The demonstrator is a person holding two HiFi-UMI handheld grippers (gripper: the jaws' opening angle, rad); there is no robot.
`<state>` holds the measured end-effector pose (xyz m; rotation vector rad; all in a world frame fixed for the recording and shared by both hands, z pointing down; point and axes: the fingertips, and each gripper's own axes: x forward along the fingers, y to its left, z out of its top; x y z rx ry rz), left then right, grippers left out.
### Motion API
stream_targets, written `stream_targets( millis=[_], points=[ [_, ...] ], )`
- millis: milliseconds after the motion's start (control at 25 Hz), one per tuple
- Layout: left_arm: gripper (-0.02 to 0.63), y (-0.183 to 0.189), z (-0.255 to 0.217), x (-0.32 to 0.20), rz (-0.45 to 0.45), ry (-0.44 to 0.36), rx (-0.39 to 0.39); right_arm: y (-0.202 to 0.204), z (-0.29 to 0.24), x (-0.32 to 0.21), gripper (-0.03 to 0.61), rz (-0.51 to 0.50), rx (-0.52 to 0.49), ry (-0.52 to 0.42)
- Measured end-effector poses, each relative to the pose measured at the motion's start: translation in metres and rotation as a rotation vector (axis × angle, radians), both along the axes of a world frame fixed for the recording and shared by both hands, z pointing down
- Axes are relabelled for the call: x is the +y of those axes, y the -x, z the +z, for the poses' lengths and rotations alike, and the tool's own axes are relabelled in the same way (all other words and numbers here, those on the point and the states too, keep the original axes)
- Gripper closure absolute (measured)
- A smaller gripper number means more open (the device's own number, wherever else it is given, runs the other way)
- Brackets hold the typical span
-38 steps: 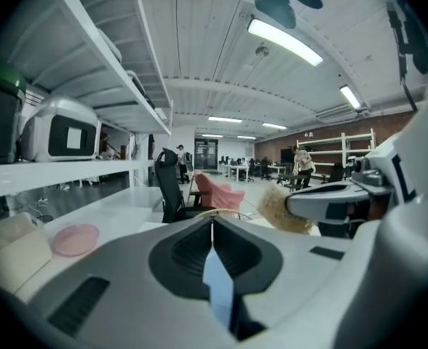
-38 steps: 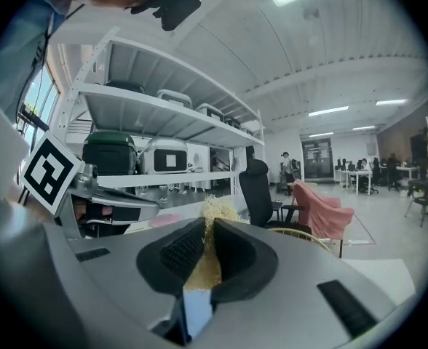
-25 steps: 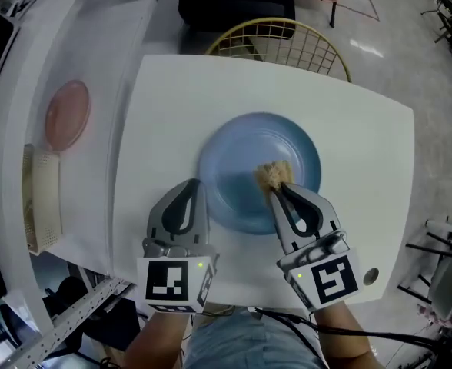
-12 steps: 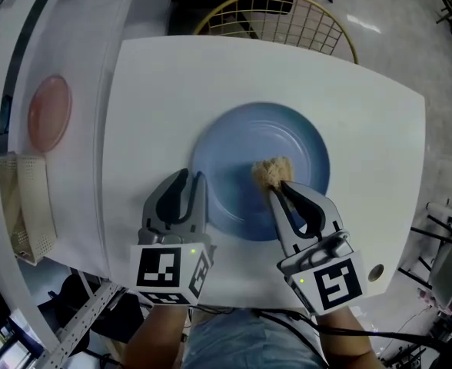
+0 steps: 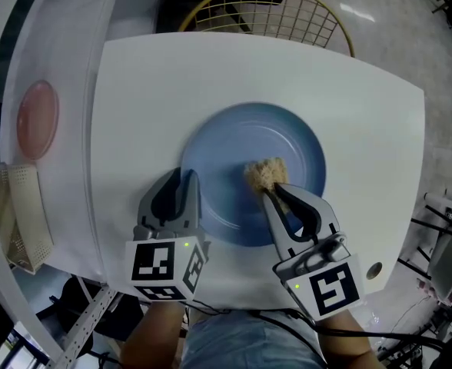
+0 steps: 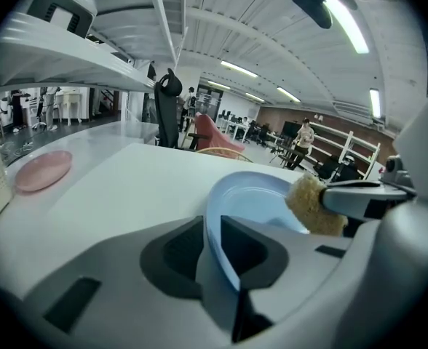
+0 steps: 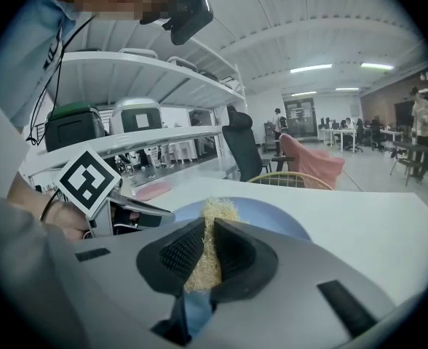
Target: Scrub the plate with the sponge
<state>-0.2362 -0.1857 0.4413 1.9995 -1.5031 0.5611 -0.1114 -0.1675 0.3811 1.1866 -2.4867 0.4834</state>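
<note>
A light blue plate (image 5: 234, 141) lies in the middle of the white table (image 5: 364, 121). My left gripper (image 5: 189, 177) is shut on the plate's near-left rim (image 6: 214, 224); the rim runs between its jaws. My right gripper (image 5: 267, 190) is shut on a tan sponge (image 5: 263, 174), which rests on the plate's inner face just right of centre. In the right gripper view the sponge (image 7: 208, 249) is squeezed between the dark pads (image 7: 185, 251), with the plate (image 7: 272, 220) behind it. The left gripper view shows the sponge (image 6: 312, 206) on the plate's right side.
A pink dish (image 5: 38, 118) sits on the counter at far left, with a pale mesh object (image 5: 22, 217) below it. A gold wire chair (image 5: 266, 10) stands beyond the table's far edge. A small round hole (image 5: 373, 269) marks the table's near-right corner.
The sponge and right gripper have slid slightly left and toward the plate's centre. The left gripper stays clamped on the rim. The head camera has shifted, so the table sits a little lower left.
</note>
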Motion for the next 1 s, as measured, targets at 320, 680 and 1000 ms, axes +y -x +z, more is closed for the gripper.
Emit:
stream_targets(
  millis=[320,680,1000],
  points=[
    [0.58,0.003,0.002,-0.002,-0.022,-0.001,-0.026,-0.002,0.001,-0.001,0.532,0.004,-0.004,0.002],
    [0.591,-0.003,-0.022,-0.007,-0.022,-0.062,-0.037,-0.007,-0.01,0.001,0.532,0.008,-0.017,-0.024],
    [0.591,-0.025,-0.078,0.001,0.035,-0.168,-0.108,-0.018,-0.044,0.011,0.532,0.024,-0.048,-0.106]
  ],
)
